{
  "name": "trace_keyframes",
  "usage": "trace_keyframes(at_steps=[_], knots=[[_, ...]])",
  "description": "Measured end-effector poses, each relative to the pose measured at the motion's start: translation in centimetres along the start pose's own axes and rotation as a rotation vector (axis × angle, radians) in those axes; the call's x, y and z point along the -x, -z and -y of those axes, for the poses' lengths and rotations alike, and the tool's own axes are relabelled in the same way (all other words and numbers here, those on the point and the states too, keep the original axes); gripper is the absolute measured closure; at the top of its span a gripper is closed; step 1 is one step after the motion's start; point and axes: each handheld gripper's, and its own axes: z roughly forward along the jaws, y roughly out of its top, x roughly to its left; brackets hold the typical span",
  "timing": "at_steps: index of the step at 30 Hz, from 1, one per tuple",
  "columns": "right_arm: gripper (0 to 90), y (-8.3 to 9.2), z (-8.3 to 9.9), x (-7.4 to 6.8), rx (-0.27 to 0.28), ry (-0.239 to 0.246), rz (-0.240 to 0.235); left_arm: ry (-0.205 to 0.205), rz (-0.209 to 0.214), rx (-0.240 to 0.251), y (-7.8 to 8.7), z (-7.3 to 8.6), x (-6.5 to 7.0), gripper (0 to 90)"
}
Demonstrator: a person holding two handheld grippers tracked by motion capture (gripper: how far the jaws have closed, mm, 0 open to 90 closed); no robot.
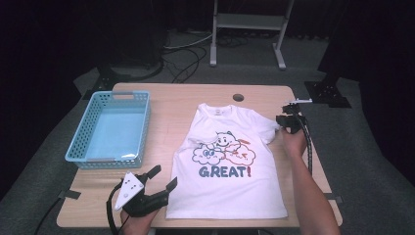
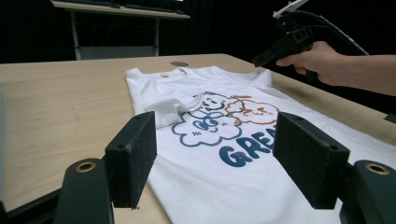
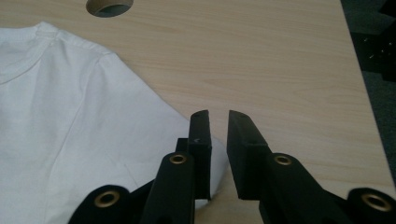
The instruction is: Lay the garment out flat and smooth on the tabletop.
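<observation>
Shirt (image 1: 229, 164), white, lies flat and face up on the table (image 1: 169, 105), collar toward the far edge and hem at the near edge. Its print shows cartoon clouds above the word GREAT!. In the left gripper view the shirt's (image 2: 219, 154) left sleeve (image 2: 166, 110) is folded inward over the chest, its cuff just beside the blue cloud.

Left gripper (image 1: 157, 177) rests at the near edge of the table, just beside the shirt's lower left corner. Its jaws stand wide apart with nothing between them; in its own view the left gripper (image 2: 215, 158) looks across the shirt with both pads clear of the cloth.

Right gripper (image 1: 285, 123) sits at the shirt's right sleeve, held by a hand (image 1: 293, 142) whose forearm runs along the table's right side. In its own view the right gripper (image 3: 218, 149) points down at the sleeve's edge: the jaws stand a narrow gap apart, one over the white cloth, the other over bare wood. No cloth is pinched between them. From the left gripper view the right gripper (image 2: 268, 55) hovers just above that sleeve.

Basket (image 1: 110, 128), light blue, stands on the table's left side, well apart from the shirt. A round hole (image 1: 238, 97) opens in the table beyond the collar.
</observation>
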Motion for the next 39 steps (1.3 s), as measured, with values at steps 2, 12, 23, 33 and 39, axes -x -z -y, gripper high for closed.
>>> trace_keyframes(at_steps=[2,12,23,33,39], knots=[[78.7,0.6,-0.1,0.2,0.008,0.001,-0.003,-0.002,0.004,0.002,-0.1,0.0,0.1,29.9],[78.0,4.0,1.9,-3.4,0.015,0.13,-0.192,-0.018,0.024,0.01,-0.1,-0.3,0.9,29.7],[77.9,3.1,4.4,-3.2,-0.102,0.117,-0.195,-0.027,0.033,0.011,-0.1,-0.4,1.3,29.6],[75.5,3.1,4.4,-3.3,-0.091,0.12,-0.186,-0.03,0.035,0.018,-0.1,-0.5,1.3,29.5],[72.9,3.5,3.8,-4.5,-0.016,0.162,-0.172,-0.029,0.039,0.016,-0.2,-0.5,1.5,28.8]])
